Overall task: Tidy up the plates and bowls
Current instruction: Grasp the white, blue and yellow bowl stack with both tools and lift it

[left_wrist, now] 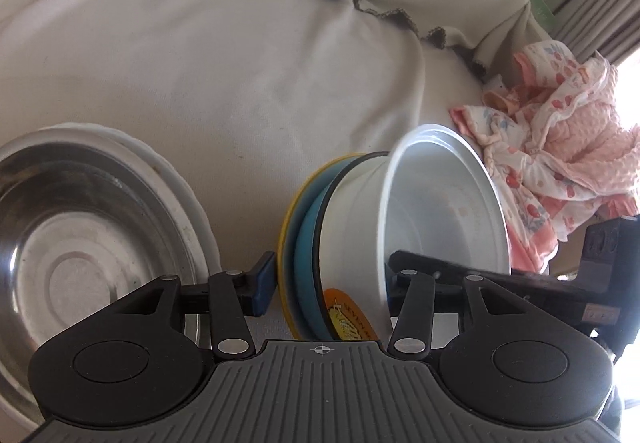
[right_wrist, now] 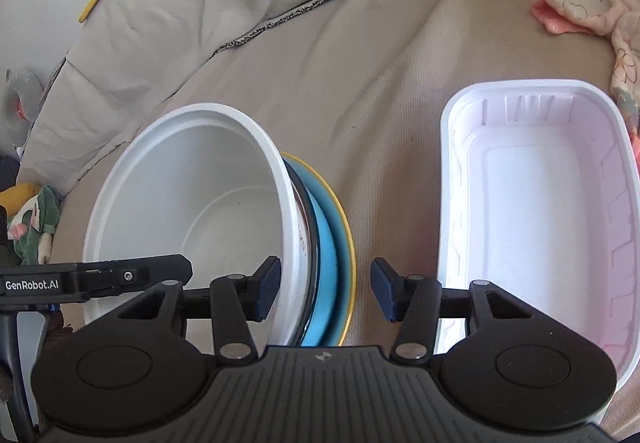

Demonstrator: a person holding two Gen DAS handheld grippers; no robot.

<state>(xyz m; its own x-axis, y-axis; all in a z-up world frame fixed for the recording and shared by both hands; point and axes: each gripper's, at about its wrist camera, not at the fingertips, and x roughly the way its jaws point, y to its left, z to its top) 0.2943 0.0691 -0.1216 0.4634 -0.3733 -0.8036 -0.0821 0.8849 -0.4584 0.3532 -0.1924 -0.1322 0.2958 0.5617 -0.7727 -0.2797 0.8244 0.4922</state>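
Observation:
A white bowl (left_wrist: 440,203) is nested in a blue plate (left_wrist: 306,243) with a yellow rim, and the stack stands tilted on edge on a beige cloth. My left gripper (left_wrist: 326,279) straddles the stack, one finger outside the yellow rim, the other inside the bowl; the jaws look closed on it. In the right wrist view the same white bowl (right_wrist: 192,203) and blue plate (right_wrist: 330,255) sit between my right gripper's (right_wrist: 324,289) fingers, which stand apart from the stack. A steel bowl (left_wrist: 80,235) rests in a white plate (left_wrist: 176,179) at left.
A white rectangular plastic tray (right_wrist: 536,211) lies right of the stack. Pink patterned clothes (left_wrist: 560,147) are heaped at far right. Cushions under a beige cover (right_wrist: 180,3) rise behind. The left gripper's body (right_wrist: 92,279) crosses the right view's lower left.

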